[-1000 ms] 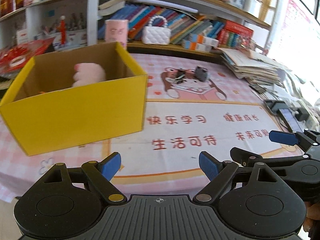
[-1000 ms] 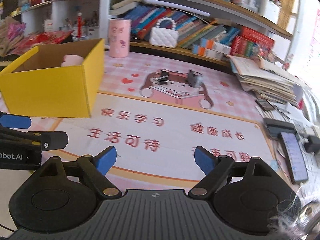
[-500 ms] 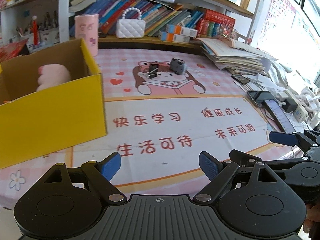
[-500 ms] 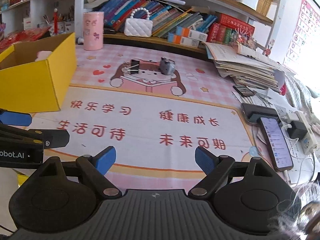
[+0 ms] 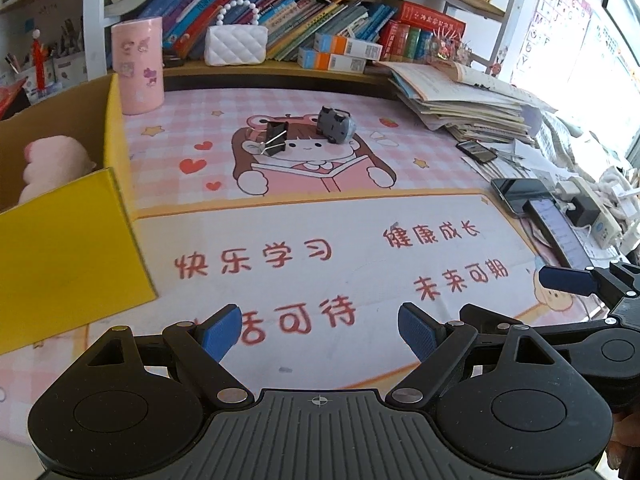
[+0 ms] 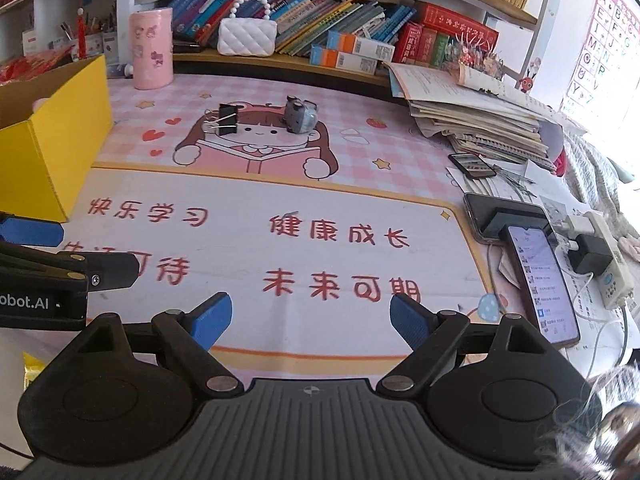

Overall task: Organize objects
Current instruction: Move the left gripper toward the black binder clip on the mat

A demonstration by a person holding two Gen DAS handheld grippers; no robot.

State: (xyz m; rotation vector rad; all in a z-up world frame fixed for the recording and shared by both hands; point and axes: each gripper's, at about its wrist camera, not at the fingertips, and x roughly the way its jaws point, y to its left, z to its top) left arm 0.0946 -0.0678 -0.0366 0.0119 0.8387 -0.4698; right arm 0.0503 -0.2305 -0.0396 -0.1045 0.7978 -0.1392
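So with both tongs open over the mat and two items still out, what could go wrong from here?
1. The binder clip lies low with thin wire handles; tongs may pinch a handle only, and it could swing or slip.
2. The grey toy looks rounded and may roll from a squeeze.
3. The left tongs and right tongs are close together; reaching for neighbouring items could make them collide.

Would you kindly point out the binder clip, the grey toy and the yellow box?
binder clip [image 6: 228, 119], right wrist view, black body.
grey toy [image 6: 298, 116], right wrist view, front face.
yellow box [image 5: 60, 248], left wrist view, front wall.
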